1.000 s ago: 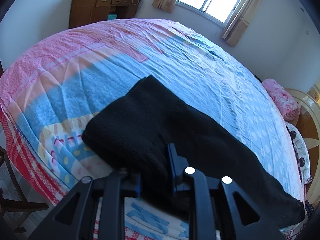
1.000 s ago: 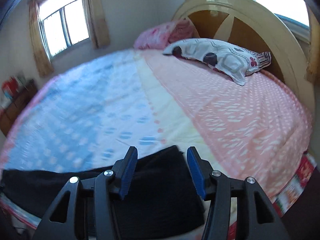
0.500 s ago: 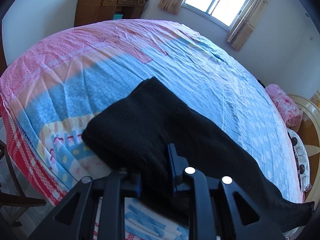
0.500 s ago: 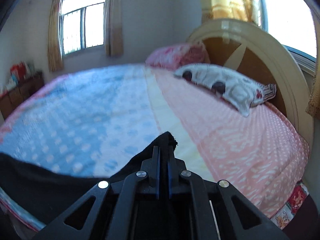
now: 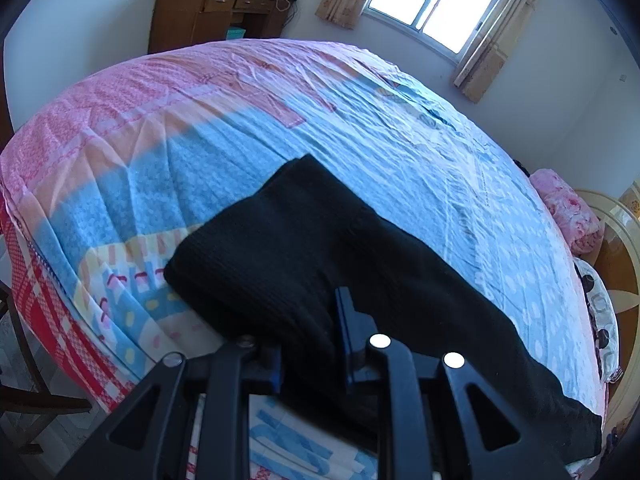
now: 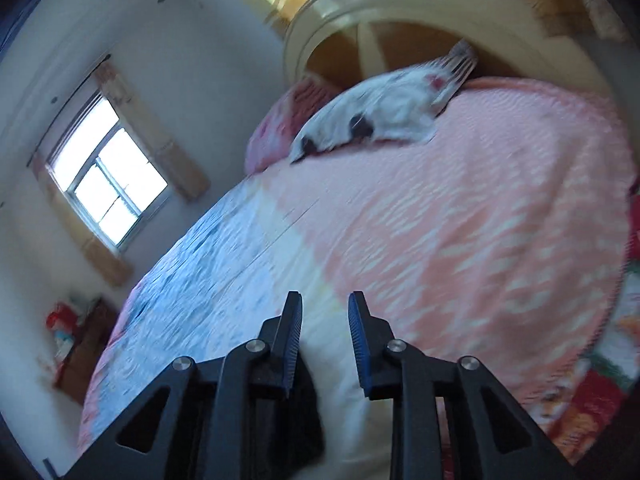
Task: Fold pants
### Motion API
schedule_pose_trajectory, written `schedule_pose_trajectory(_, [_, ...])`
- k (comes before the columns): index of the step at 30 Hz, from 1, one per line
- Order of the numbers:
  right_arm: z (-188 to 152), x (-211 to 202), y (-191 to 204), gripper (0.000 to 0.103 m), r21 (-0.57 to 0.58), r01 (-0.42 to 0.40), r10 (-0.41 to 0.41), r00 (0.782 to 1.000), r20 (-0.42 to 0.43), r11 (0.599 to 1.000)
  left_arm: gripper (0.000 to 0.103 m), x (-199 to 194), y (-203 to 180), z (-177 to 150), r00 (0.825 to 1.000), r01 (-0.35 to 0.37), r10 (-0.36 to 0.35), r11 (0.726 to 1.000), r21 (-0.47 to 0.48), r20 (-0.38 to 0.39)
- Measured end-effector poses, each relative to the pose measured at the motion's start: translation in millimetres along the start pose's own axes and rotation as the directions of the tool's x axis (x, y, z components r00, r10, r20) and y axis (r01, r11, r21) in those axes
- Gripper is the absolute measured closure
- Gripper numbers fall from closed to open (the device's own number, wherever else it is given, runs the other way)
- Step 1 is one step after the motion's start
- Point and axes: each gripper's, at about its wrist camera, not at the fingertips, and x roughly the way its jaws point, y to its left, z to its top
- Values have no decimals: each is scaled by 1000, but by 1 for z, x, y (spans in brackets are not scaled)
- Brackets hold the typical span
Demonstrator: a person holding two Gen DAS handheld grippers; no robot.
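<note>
Black knit pants (image 5: 304, 256) lie along the near edge of the bed, waist end to the left and legs stretched away to the lower right. My left gripper (image 5: 308, 340) has its fingers apart, with pants fabric lying between and over them; I cannot tell whether it grips. In the right wrist view my right gripper (image 6: 324, 312) is open and empty, raised and tilted above the bed. A bit of the black pants (image 6: 296, 420) shows under its left finger. The view is blurred.
The bed (image 5: 224, 128) has a pink and blue patchwork sheet. A wooden desk (image 5: 216, 16) stands by the far wall beside a window (image 5: 432, 0). Pillows (image 6: 376, 116) lie at the cream headboard (image 6: 400, 12). A chair (image 5: 16, 360) stands at the left.
My right gripper was shut on the pants leg end half a second ago. Now it is open, has let go, and has swung upward and tilted. The left gripper has barely moved.
</note>
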Motion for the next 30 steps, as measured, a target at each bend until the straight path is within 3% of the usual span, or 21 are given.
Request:
schedule_pose_trajectory(4, [-18, -24, 53, 77, -184, -21, 24, 1000, 16, 983, 76, -6, -6, 6, 1000, -30, 31, 998, 53, -7])
schedule_pose_trajectory(6, [-33, -29, 90, 77, -220, -132, 130, 991, -20, 966, 70, -12, -11, 11, 998, -61, 61, 991, 123, 7])
schedule_pose_trajectory(9, [-64, -23, 162, 77, -261, -349, 314, 935, -166, 900, 69, -14, -13, 16, 996, -85, 80, 982, 170, 38])
schedule_pose_trajectory(10, [-79, -17, 193, 77, -275, -419, 362, 902, -236, 865, 69, -13, -11, 17, 997, -76, 70, 983, 165, 36])
schedule_pose_trajectory(12, [-120, -6, 262, 77, -295, -566, 444, 807, -391, 770, 69, -11, -6, 18, 999, -48, 44, 988, 148, 27])
schedule_pose_trajectory(14, [-164, 2, 321, 77, -291, -667, 476, 713, -514, 685, 66, -9, -2, 17, 999, -40, 37, 987, 156, 17])
schedule_pose_trajectory(16, [-215, 9, 378, 77, -277, -750, 480, 615, -626, 600, 54, -7, 0, 17, 1000, -28, 28, 985, 168, 7])
schedule_pose_trajectory(18, [-265, 9, 422, 77, -288, -803, 452, 547, -705, 522, 52, -11, 6, 18, 1000, -24, 21, 984, 175, 20])
schedule_pose_trajectory(20, [-314, 8, 461, 77, -307, -841, 412, 497, -763, 446, 52, -14, 12, 19, 997, -61, 53, 980, 191, 48])
schedule_pose_trajectory(23, [-367, 14, 499, 77, -311, -865, 372, 460, -806, 394, 55, -14, 18, 21, 991, -130, 119, 963, 237, 62])
schedule_pose_trajectory(25, [-393, 21, 515, 77, -294, -886, 354, 420, -835, 358, 55, -16, 23, 23, 987, -155, 141, 957, 245, 76])
schedule_pose_trajectory(27, [-408, 23, 527, 77, -314, -890, 353, 425, -834, 329, 54, -17, 30, 26, 982, -183, 170, 955, 233, 75])
schedule_pose_trajectory(30, [-435, 33, 535, 77, -338, -874, 326, 451, -831, 349, 55, -30, 40, 34, 962, -261, 239, 947, 188, 132])
